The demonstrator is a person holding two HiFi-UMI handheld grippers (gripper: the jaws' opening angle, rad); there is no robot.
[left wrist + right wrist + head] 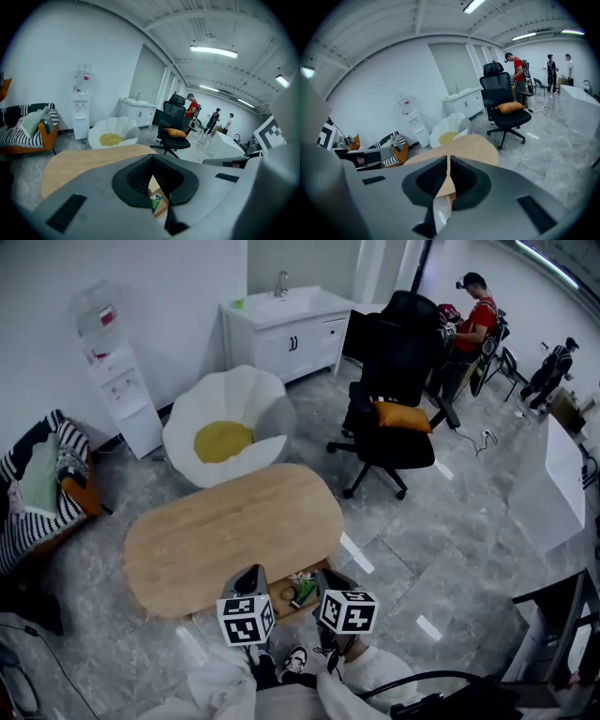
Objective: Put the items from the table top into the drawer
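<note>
We hold left gripper (151, 160) and right gripper (448, 161) pressed together, empty, above the table (234, 531) near edge and open drawer (283, 597).

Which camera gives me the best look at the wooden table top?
The head view: it shows nearly the whole oval table top from above, with nothing on it. The left gripper view shows only one side of it above the jaws, and the right gripper view only a curved slice above the jaws.

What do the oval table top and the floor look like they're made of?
The table top is probably light wood or wood-look laminate, matte, with faint grain lines. The floor seems to be polished stone or marble-look tile, grey with cloudy veining and pale reflections.
</note>
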